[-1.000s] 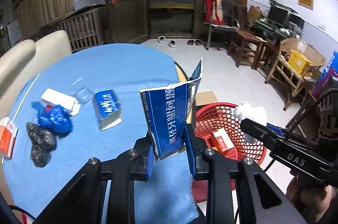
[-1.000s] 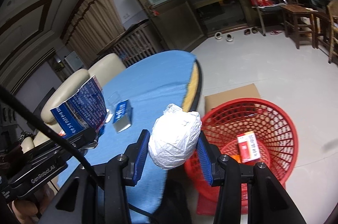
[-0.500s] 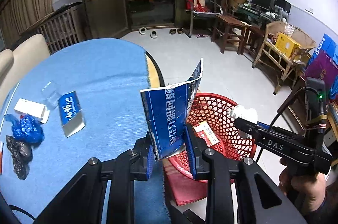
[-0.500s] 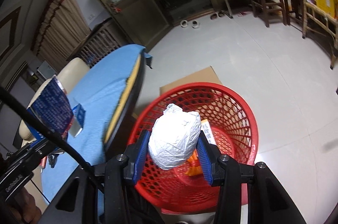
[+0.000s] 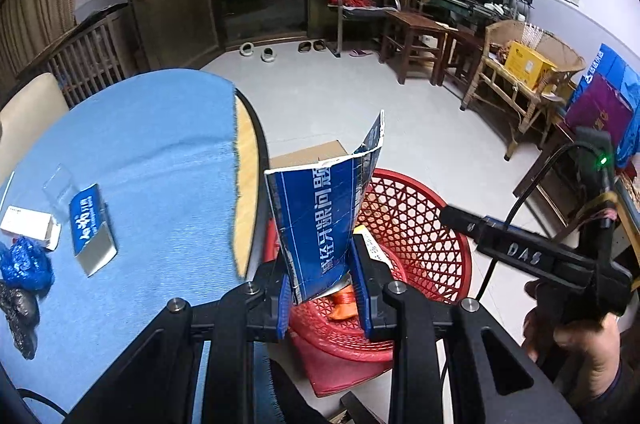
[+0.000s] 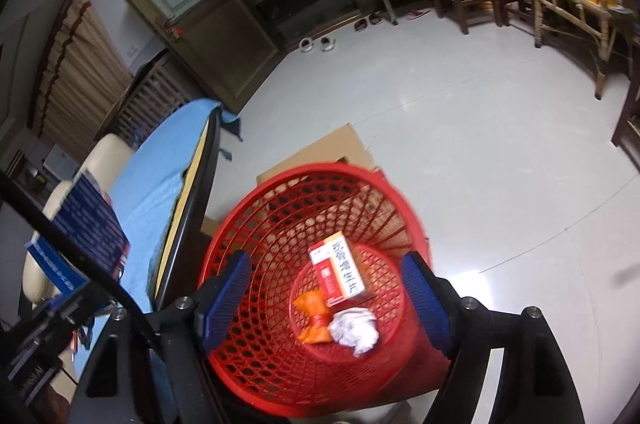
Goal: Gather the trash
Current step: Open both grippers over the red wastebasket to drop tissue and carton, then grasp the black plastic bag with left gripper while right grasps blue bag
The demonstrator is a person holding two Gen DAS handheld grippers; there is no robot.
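Now the right gripper (image 6: pixel 324 298), its jaws just sprung wide, hangs empty over the red basket (image 6: pixel 248 224) while the left gripper (image 5: pixel 323 284) pinches the torn blue carton (image 5: pixel 320 212), probably next to drop.

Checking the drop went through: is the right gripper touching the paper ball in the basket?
Apart. The right wrist view shows the right gripper open, having just opened, nothing between its fingers; the paper ball lies on the basket floor below.

The letters "DAS" stand on the right gripper (image 5: pixel 452 214). Chinese characters are on the blue carton (image 5: pixel 320 220), too unclear to read.
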